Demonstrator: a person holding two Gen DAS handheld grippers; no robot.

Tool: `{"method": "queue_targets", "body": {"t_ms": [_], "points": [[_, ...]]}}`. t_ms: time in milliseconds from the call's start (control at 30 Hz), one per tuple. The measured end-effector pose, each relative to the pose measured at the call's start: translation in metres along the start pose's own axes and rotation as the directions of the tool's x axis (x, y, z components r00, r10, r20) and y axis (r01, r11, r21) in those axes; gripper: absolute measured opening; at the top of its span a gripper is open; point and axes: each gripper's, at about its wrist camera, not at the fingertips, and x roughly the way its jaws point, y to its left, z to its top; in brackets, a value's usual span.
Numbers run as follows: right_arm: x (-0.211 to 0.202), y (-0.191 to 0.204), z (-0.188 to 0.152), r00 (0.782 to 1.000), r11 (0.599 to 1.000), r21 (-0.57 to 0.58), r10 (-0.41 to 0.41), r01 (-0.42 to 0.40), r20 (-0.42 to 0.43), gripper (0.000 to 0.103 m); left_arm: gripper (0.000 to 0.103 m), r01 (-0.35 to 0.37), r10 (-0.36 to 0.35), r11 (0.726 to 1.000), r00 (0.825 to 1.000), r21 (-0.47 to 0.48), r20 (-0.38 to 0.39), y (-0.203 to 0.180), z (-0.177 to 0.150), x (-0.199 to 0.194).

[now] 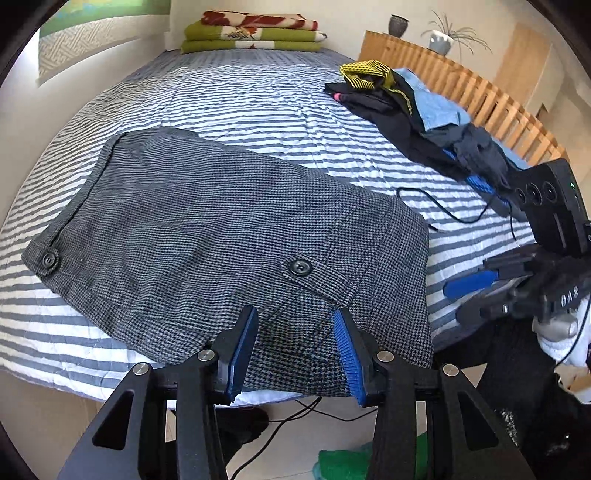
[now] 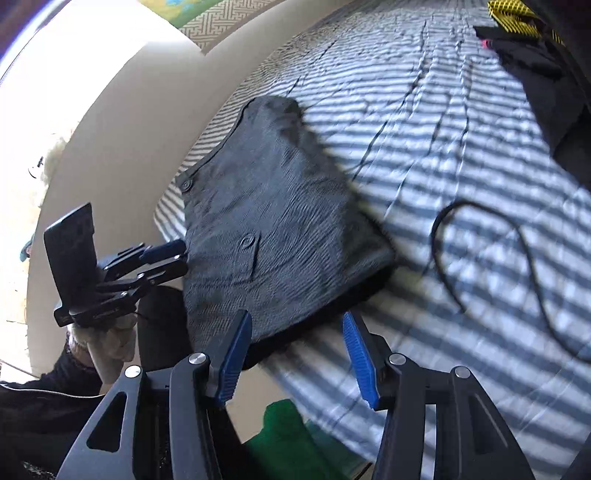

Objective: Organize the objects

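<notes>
A folded grey houndstooth garment [image 1: 221,221] with black buttons lies flat on the striped bed [image 1: 258,96]. My left gripper [image 1: 295,314] hovers over its near edge with the jaws apart and nothing pinched between the blue pads. It also shows in the right wrist view as the left gripper [image 2: 183,258], beside the garment's [image 2: 280,229] left side. My right gripper [image 2: 297,321] is open over the garment's near right corner and holds nothing. From the left wrist view the right gripper [image 1: 452,301] sits off the garment's right edge.
A loose pile of clothes [image 1: 399,107], black, light blue and yellow-patterned, lies far right by a wooden slatted rail [image 1: 461,85]. A black cable [image 1: 443,210] loops on the sheet [image 2: 443,110]. Folded blankets [image 1: 255,33] rest at the far end. Something green [image 2: 291,435] is on the floor.
</notes>
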Motion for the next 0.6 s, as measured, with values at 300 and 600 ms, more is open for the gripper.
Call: {"method": "queue_targets", "body": {"t_ms": [300, 600], "points": [[0.065, 0.055, -0.034, 0.999, 0.994, -0.106, -0.021, 0.017, -0.035, 0.048, 0.046, 0.073, -0.076, 0.997, 0.994, -0.034, -0.08, 0.003, 0.002, 0.044], [0.066, 0.08, -0.021, 1.0, 0.985, -0.17, -0.001, 0.004, 0.018, 0.014, 0.06, 0.003, -0.004, 0.993, 1.0, 0.116, 0.011, 0.015, -0.024, -0.008]]}}
